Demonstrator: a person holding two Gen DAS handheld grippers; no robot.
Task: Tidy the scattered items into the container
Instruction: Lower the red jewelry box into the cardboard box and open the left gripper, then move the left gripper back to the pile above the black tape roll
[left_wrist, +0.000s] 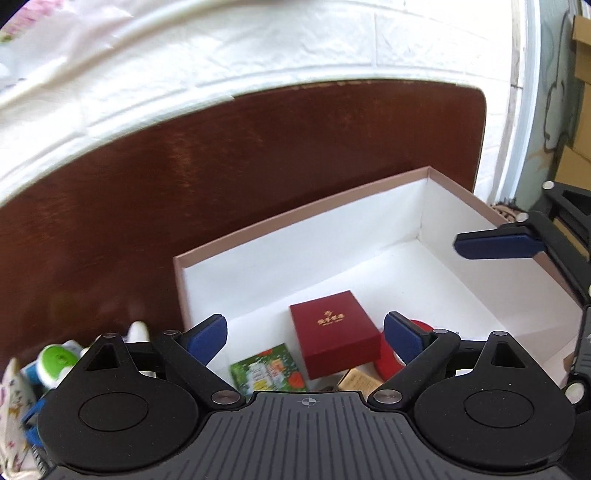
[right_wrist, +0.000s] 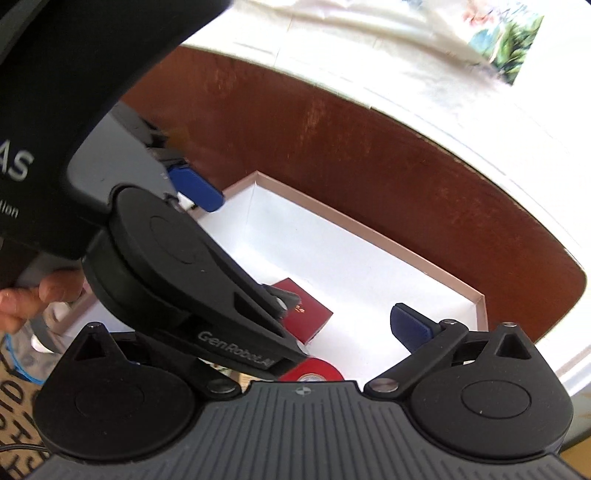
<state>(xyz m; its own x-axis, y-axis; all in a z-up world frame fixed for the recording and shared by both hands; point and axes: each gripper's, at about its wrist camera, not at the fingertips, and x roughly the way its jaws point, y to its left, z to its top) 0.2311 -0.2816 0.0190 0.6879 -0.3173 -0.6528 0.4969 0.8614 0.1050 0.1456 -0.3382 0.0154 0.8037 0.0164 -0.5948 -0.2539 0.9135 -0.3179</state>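
- My left gripper (left_wrist: 304, 332) hangs over the near end of the open box (left_wrist: 303, 216), fingers spread wide with nothing between them.
- My right gripper (right_wrist: 306, 321) hovers over the same box (right_wrist: 369, 230); its fingers also stand parted and empty, though the left gripper's body (right_wrist: 192, 280) hides one of them.
- Inside the box, at its near end, a red case (left_wrist: 334, 332) lies flat on the white floor.
- A roll of red tape (left_wrist: 395, 354) lies just beside the case, and a green packet (left_wrist: 267, 369) lies on its other side.
- A tan item (left_wrist: 356, 380) sits near the case; I cannot tell what it is.
- The box rests on the brown table (left_wrist: 184, 177).
- Outside the box, past its left wall, a green-capped item (left_wrist: 57, 360) lies on the table.
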